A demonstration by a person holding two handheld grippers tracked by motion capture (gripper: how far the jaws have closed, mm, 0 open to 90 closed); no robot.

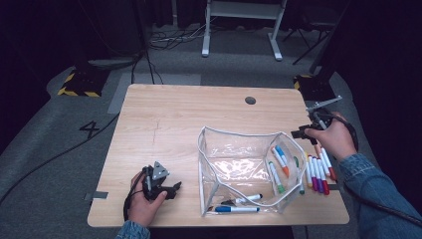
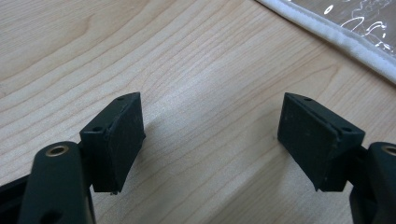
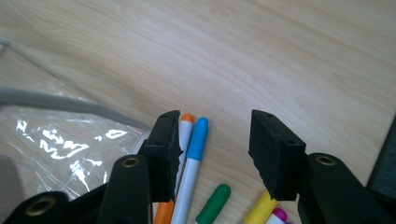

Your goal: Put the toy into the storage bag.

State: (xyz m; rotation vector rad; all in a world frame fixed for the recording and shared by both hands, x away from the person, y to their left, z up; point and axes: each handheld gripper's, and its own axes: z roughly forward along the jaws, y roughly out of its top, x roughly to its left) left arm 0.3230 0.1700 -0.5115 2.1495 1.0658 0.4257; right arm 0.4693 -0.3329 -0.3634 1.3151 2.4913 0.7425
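The left hand-held gripper (image 1: pixel 175 188) rests low on the wooden table (image 1: pixel 164 124), jaws spread with bare wood between them. To its right stands a clear pouch (image 1: pixel 239 167) holding several markers. Further right, the right hand-held gripper (image 3: pixel 215 149) hovers over loose markers (image 1: pixel 318 172) beside the pouch, jaws spread and pinching nothing.

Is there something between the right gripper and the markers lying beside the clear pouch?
Nothing visible stands between them: the right gripper hangs open directly over the markers, with a blue-capped marker under its gap. The clear pouch lies beside them.
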